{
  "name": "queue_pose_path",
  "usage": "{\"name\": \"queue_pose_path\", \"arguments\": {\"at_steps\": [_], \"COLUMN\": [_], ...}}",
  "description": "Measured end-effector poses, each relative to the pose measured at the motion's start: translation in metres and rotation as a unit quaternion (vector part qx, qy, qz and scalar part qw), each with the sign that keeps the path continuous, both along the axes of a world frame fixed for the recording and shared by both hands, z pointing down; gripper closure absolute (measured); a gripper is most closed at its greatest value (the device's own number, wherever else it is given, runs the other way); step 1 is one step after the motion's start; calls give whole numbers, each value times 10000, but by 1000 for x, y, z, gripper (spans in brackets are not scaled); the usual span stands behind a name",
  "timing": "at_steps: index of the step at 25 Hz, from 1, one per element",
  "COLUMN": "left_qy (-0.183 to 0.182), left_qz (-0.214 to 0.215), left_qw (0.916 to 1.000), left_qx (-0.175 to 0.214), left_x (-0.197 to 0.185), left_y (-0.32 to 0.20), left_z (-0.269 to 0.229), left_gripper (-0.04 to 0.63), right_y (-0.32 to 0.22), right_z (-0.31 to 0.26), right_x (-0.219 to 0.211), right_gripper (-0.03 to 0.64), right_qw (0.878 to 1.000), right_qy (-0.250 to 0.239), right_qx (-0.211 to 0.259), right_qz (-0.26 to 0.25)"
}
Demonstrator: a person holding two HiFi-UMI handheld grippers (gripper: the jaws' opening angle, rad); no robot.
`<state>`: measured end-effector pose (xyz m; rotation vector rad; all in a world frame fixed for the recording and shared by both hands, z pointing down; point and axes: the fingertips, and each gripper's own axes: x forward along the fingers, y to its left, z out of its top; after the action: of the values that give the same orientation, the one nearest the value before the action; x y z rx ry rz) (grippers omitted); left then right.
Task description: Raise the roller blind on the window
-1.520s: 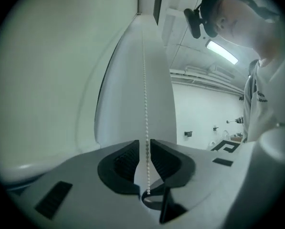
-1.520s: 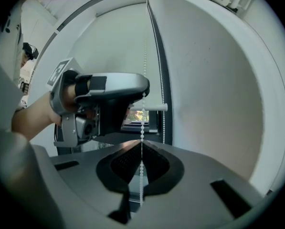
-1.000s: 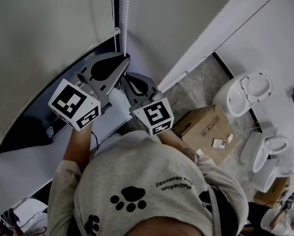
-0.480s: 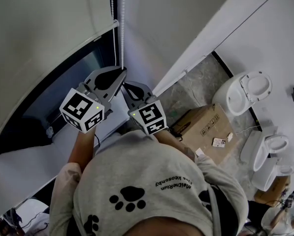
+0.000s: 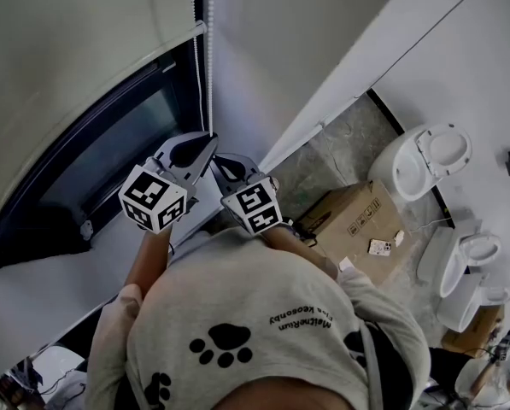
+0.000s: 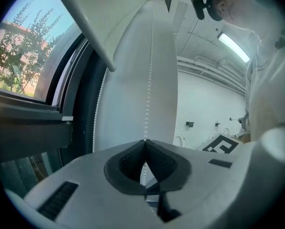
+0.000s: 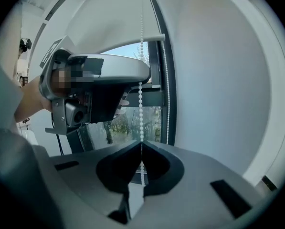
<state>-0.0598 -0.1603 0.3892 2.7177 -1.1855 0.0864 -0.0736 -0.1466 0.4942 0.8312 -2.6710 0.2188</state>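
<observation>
There are two grippers: one left gripper (image 5: 208, 137) and one right gripper (image 5: 215, 158). Each has one cube, so two cubes: (image 5: 154, 198) and (image 5: 255, 205). Two strings hang down: one bead string (image 5: 209, 75) right above the grippers, and a second bead string (image 5: 192, 7) just left of it. Left of the grippers are one blind (image 5: 67, 58) and one window (image 5: 109, 161). Far right of the right gripper are two toilets, (image 5: 430, 161) and (image 5: 470, 259), and one big brown box (image 5: 357, 223).

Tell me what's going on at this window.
A person holds a gripper in each hand to work the roller blind by its bead chain. The left gripper and the right gripper are both shut on the same strand, the left just above the right, beside the window. The blind is partly up: its bottom bar hangs above bare glass, with trees outside.
</observation>
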Motion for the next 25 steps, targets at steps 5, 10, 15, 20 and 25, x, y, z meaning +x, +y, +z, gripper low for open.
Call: {"name": "queue_pose_path", "arguments": {"at_steps": [5,10,15,20,25], "left_qy": [84,182,207,223,237], "left_qz": [-8,15,17,15,-18], "left_qw": [9999,9997,9997,9997,9997], "left_qx": [-146,-139,-110,-76,-52], "left_x": [-1,2,4,3,2], "left_y": [0,1,1,3,2], "left_z": [18,22,25,23,22], "left_gripper": [588,588,588,588,588], "right_y": [4,7,13,10,0], "right_z": [17,21,3,-64,-133], "right_x": [1,2,10,33,37], "right_gripper": [607,606,460,460,462], "right_qw": [9997,9994,9996,9987,9924], "right_qy": [176,251,29,-424,-913], "right_qx": [-186,-202,-167,298,819], "right_qz": [-32,-91,-225,-25,32]}}
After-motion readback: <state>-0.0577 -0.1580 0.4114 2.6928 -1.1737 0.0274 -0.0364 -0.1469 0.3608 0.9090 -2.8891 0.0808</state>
